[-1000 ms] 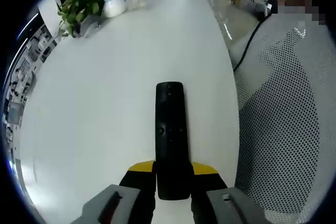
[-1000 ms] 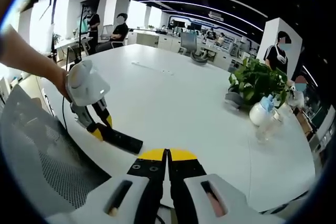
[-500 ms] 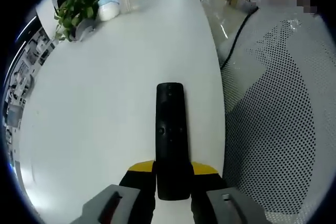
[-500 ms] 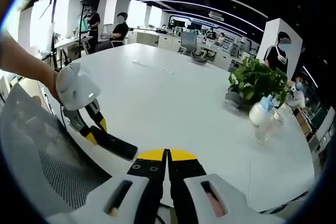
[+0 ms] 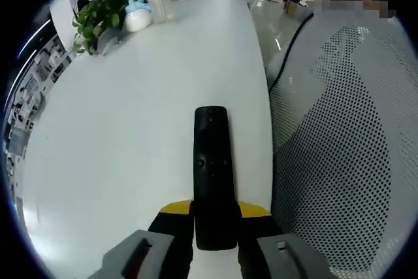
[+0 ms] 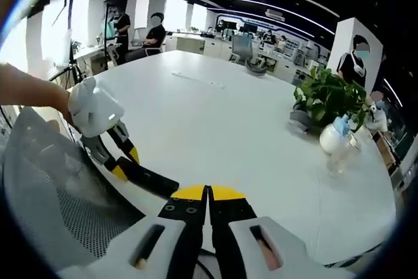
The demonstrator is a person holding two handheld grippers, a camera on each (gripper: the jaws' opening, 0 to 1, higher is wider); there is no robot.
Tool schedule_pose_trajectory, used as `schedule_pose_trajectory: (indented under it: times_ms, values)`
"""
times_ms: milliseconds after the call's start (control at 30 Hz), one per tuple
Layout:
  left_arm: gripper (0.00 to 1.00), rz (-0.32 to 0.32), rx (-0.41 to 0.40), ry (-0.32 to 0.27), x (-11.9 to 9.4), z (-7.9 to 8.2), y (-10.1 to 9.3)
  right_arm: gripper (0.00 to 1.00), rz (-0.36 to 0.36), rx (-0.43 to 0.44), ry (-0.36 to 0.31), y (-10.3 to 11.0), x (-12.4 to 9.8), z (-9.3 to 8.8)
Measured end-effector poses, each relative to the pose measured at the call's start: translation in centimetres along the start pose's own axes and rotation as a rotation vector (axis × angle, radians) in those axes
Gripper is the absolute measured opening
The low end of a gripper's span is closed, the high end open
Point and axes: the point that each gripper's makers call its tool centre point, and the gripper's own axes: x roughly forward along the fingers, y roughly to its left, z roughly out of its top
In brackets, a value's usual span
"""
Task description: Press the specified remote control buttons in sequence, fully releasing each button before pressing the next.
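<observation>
A long black remote control runs up the middle of the left gripper view, held above the white table. My left gripper is shut on the remote's near end, its yellow-tipped jaws pressed against both sides. In the right gripper view the same remote sticks out over the table's near edge, held by the left gripper in a person's hand. My right gripper sits lower in that view, jaws shut together with nothing between them, to the right of the remote.
A potted green plant, a white spray bottle and a clear cup stand at the table's far side. A grey mesh chair back lies beside the table edge. People stand and sit in the office behind.
Both views have shifted slightly with the hands. The left gripper still holds the remote the same way, and the right gripper stays shut.
</observation>
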Motion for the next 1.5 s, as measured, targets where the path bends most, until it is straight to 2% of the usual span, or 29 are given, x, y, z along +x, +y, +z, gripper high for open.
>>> schedule_pose_trajectory:
  times_ms: [133, 167, 200, 300, 400, 467, 533, 667, 733, 933, 1100, 1267, 1333, 1400, 1500]
  values:
    - [0.24, 0.007, -0.008, -0.013, 0.0, 0.1, -0.1, 0.0, 0.104, 0.037, 0.023, 1.6, 0.4, 0.3]
    - [0.24, 0.011, -0.007, -0.02, 0.0, 0.0, -0.1, 0.0, 0.172, 0.065, 0.054, 2.5, 0.4, 0.1]
    - [0.24, 0.013, -0.013, -0.026, 0.0, 0.1, -0.2, 0.0, 0.202, 0.072, 0.066, 2.7, 0.6, 0.4]
    - [0.24, 0.019, -0.015, -0.049, -0.1, 0.1, -0.2, 0.0, 0.223, 0.046, 0.068, 2.9, 1.3, 2.0]
    - [0.24, 0.018, -0.025, -0.068, -0.1, 0.1, -0.2, 0.0, 0.224, -0.017, 0.045, 3.3, 2.8, 4.5]
    - [0.24, 0.019, -0.028, -0.079, -0.1, 0.1, -0.2, 0.0, 0.22, -0.054, 0.063, 3.4, 4.0, 5.3]
    - [0.24, 0.022, -0.037, -0.098, -0.1, 0.1, -0.2, 0.0, 0.231, -0.09, 0.054, 3.7, 5.1, 6.0]
    - [0.24, 0.023, -0.048, -0.133, -0.1, 0.1, -0.2, 0.0, 0.263, -0.094, 0.075, 4.3, 6.8, 6.2]
    - [0.24, 0.026, -0.055, -0.145, -0.1, 0.2, -0.1, 0.0, 0.265, -0.11, 0.086, 4.6, 7.5, 5.9]
    - [0.24, 0.02, -0.046, -0.136, 0.0, 0.3, -0.2, 0.0, 0.274, -0.122, 0.178, 4.9, 9.5, 2.9]
    - [0.24, 0.022, -0.039, -0.133, 0.0, 0.3, -0.2, 0.0, 0.301, -0.029, 0.205, 5.4, 10.1, 1.2]
    - [0.24, 0.021, -0.045, -0.131, 0.0, 0.3, -0.2, 0.0, 0.292, -0.031, 0.264, 4.8, 10.5, -1.1]
    - [0.24, 0.02, -0.046, -0.135, 0.0, 0.3, -0.2, 0.0, 0.277, -0.048, 0.337, 4.2, 10.4, -2.6]
    - [0.24, 0.019, -0.048, -0.136, 0.0, 0.3, -0.2, 0.0, 0.254, -0.058, 0.335, 4.0, 10.7, -2.7]
    - [0.24, 0.018, -0.045, -0.132, 0.0, 0.3, -0.1, 0.0, 0.279, -0.051, 0.377, 4.8, 10.6, -3.4]
